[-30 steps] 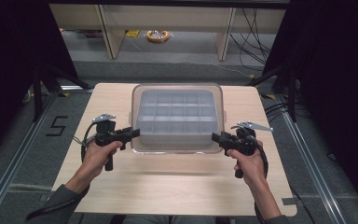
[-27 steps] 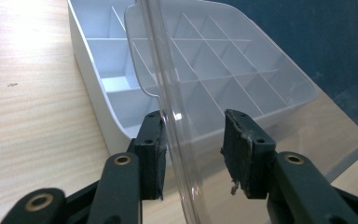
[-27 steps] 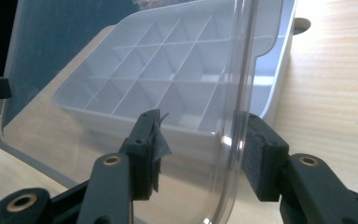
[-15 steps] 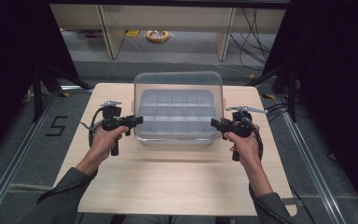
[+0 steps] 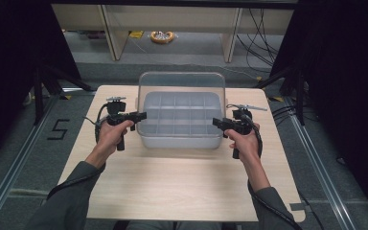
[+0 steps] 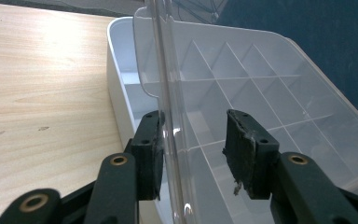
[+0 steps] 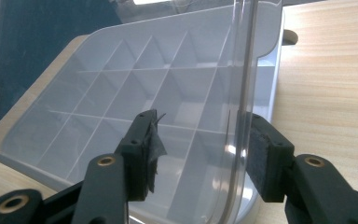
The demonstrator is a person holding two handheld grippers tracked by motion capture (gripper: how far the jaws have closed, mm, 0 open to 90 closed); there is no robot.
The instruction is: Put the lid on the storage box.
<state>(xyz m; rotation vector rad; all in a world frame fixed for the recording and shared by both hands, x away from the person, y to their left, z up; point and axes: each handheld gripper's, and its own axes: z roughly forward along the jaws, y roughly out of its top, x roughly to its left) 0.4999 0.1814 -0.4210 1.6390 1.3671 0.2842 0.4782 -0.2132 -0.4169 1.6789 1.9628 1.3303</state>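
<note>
At the left of the high view, the person's left forearm is reaching forward from the bottom edge in a grey sleeve, and the left hand (image 5: 109,135) is wrapping around the handle of the left gripper (image 5: 141,115), with the jaws pointing inward toward the box. In the left gripper view, the left gripper (image 6: 193,144) is holding its jaws spread apart, straddling the side edge of the clear lid (image 6: 242,70); the nearer pad is lying against or just beside the lid's rim, while the other pad is standing apart from it inside the lid's span. I cannot tell whether the pad is pressing on the plastic.

The grey compartment box (image 5: 179,136) is sitting on the far half of the wooden table (image 5: 172,187), between the two grippers, with its clear lid (image 5: 182,84) standing raised nearly upright over the divided tray.

At the right, the right forearm is reaching forward likewise, and the right hand (image 5: 243,141) is gripping the handle of the right gripper (image 5: 216,122), its jaws pointing inward at the box's other side. In the right gripper view, the right gripper (image 7: 200,149) is also keeping its jaws spread, straddling the opposite lid edge (image 7: 242,93), with a gap showing on the inner pad's side.
</note>
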